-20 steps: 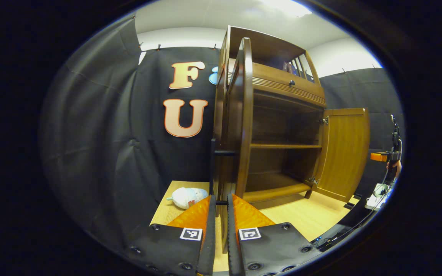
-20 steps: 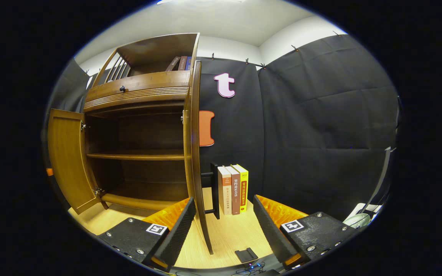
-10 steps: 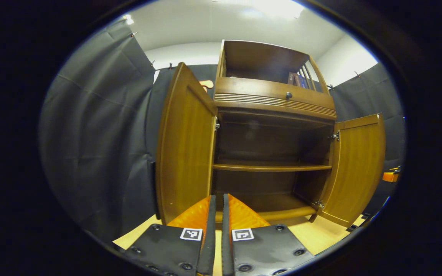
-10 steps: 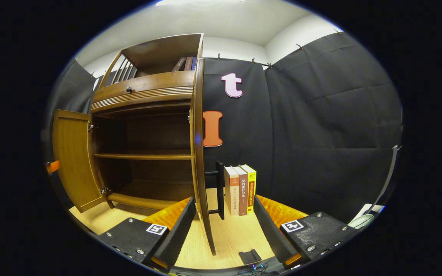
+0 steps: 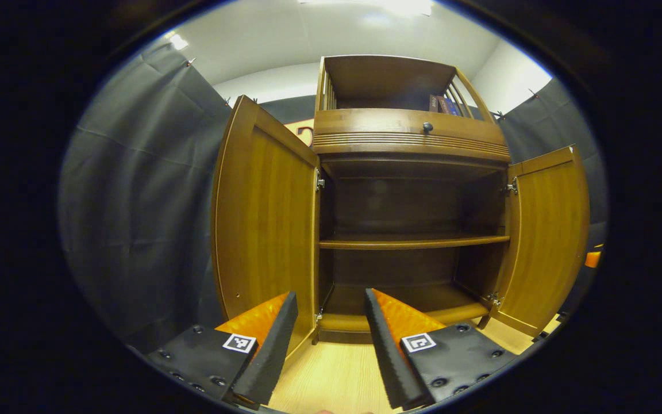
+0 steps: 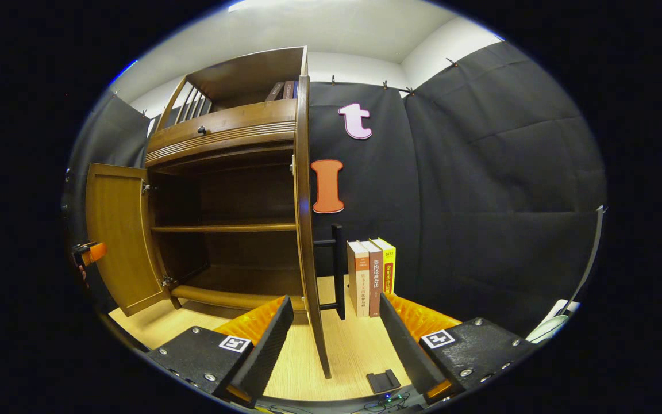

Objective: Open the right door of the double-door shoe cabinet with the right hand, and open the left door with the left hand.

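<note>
Left gripper (image 5: 326,339): my fingers stand well apart, holding nothing; the cabinet's open front lies ahead of the gap.
Left door (image 5: 265,215): swung wide open, its inner face toward me; its lower edge stands just behind my left finger (image 5: 266,351), whether touching I cannot tell.
Shoe cabinet (image 5: 411,129): both compartments bare, one shelf (image 5: 411,242) across the middle; a knobbed drawer above; books on the top tier.
Right door (image 5: 546,238): open at the far right, well apart from my fingers.
Right gripper (image 6: 335,339): my fingers spread wide, gripping nothing; the right door (image 6: 307,230) stands edge-on between them, clear of both.
Door handle (image 6: 338,270): a dark bar on the door's outer face, just right of the edge.
Books (image 6: 372,276): three upright on the wooden floor (image 6: 354,351), beside the handle, beyond my right finger (image 6: 403,345).
</note>
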### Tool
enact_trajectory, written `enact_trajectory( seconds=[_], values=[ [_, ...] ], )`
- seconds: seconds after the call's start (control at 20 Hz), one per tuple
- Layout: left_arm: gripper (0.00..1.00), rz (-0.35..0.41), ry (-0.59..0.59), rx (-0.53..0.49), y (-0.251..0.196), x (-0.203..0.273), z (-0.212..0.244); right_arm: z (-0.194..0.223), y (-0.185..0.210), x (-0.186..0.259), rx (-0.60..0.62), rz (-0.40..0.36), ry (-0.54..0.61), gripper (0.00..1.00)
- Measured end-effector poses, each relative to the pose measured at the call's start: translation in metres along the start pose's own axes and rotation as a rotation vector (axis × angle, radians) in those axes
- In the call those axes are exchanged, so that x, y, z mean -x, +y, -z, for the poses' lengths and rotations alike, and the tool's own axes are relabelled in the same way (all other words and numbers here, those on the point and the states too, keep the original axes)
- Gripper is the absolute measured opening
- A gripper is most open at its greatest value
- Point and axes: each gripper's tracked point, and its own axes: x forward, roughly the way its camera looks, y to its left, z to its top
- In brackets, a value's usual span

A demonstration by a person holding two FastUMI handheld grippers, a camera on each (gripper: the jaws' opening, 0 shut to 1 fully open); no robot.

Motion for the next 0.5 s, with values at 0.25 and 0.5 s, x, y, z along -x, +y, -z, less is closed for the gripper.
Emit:
enact_trajectory(
  seconds=[0.25, 0.5],
  values=[
    [0.96, -0.019, 0.012, -0.007, 0.0011, 0.0005, 0.0038, -0.0011, 0.0004, -0.0049, -0.023, -0.010, -0.004, 0.99],
    [0.96, -0.021, 0.021, -0.012, 0.0034, 0.0040, 0.0030, -0.0043, 0.0044, -0.0081, -0.014, -0.015, -0.015, 0.92]
  ],
)
